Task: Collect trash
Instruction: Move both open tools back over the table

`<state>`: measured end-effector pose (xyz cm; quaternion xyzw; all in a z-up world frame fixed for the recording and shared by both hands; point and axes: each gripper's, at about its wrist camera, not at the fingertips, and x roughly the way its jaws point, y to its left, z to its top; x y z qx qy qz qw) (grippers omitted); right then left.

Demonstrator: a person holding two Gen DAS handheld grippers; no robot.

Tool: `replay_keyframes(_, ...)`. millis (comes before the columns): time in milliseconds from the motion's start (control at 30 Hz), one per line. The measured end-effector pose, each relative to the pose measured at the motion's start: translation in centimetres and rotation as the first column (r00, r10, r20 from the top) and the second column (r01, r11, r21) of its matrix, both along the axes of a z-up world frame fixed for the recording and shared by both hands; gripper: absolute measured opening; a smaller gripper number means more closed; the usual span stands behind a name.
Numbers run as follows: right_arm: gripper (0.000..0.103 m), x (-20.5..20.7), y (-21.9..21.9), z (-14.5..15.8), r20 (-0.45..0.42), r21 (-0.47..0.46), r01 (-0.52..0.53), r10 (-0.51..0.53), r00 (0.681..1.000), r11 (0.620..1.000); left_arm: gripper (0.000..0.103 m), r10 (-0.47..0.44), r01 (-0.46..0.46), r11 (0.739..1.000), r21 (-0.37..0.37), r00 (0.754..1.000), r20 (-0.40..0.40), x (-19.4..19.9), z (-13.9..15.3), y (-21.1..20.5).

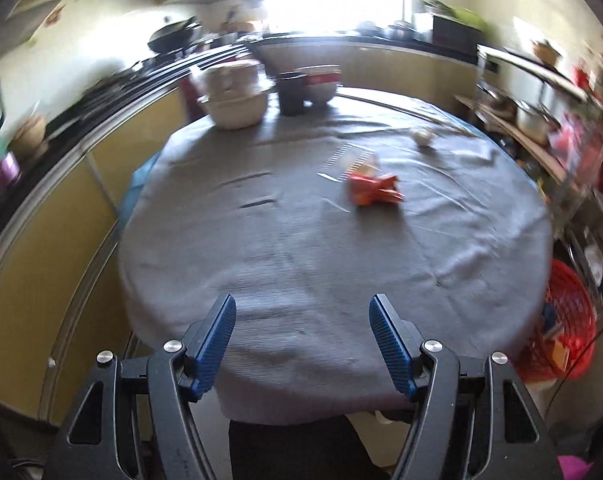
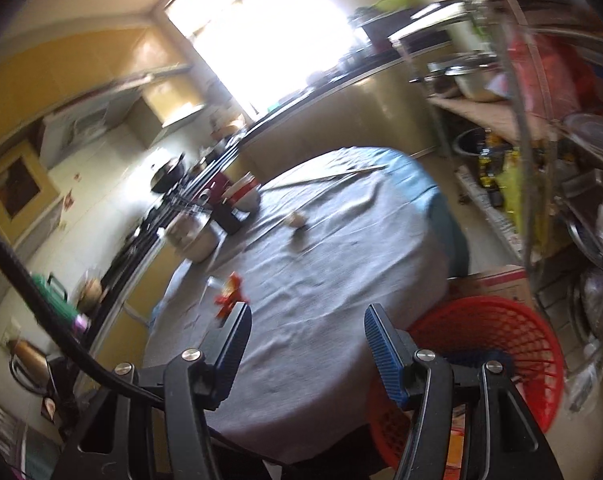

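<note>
A crumpled red-orange wrapper (image 1: pixel 375 189) lies near the middle of the round table with its grey cloth (image 1: pixel 301 248). A small pale scrap (image 1: pixel 422 136) lies further back right. A red mesh basket (image 1: pixel 567 320) stands on the floor at the table's right. My left gripper (image 1: pixel 303 306) is open and empty above the table's near edge. In the right wrist view my right gripper (image 2: pixel 305 312) is open and empty above the table's near edge, with the wrapper (image 2: pixel 230 294) just beyond its left finger, the pale scrap (image 2: pixel 295 220) further off and the basket (image 2: pixel 485 344) at right.
Stacked bowls (image 1: pixel 237 96) and a dark cup (image 1: pixel 292 92) stand at the table's back left. A kitchen counter (image 1: pixel 101 92) runs along the left and back. A metal shelf rack (image 2: pixel 541 128) with pots stands on the right. A cardboard box (image 2: pixel 497 282) sits behind the basket.
</note>
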<state>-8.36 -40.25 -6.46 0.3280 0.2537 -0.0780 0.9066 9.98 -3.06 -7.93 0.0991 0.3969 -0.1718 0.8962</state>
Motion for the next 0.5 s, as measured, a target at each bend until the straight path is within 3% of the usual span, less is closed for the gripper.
replay_keyframes(100, 0.063, 1.5, 2.2, -0.3, -0.025, -0.028, -0.054, 0.053, 0.998, 0.998, 0.070, 0.024, -0.025, 0.999, -0.037, 0.999, -0.025, 0.8, -0.1, 1.0)
replay_keyframes(200, 0.063, 2.4, 3.8, -1.1, -0.045, -0.022, -0.096, 0.095, 0.994, 0.995, 0.070, 0.031, -0.032, 0.999, -0.026, 0.999, -0.015, 1.1, -0.2, 0.6)
replay_keyframes(400, 0.063, 5.1, 5.5, -3.5, -0.034, 0.170, -0.177, 0.185, 0.982, 0.970, 0.070, 0.043, -0.043, 0.999, 0.009, 0.999, 0.015, 0.8, -0.7, 1.2)
replay_keyframes(500, 0.063, 7.1, 7.5, -3.1, -0.038, 0.133, -0.234, 0.241, 0.970, 0.963, 0.070, 0.060, -0.060, 0.998, 0.023, 0.998, 0.025, 0.7, -0.9, 1.9)
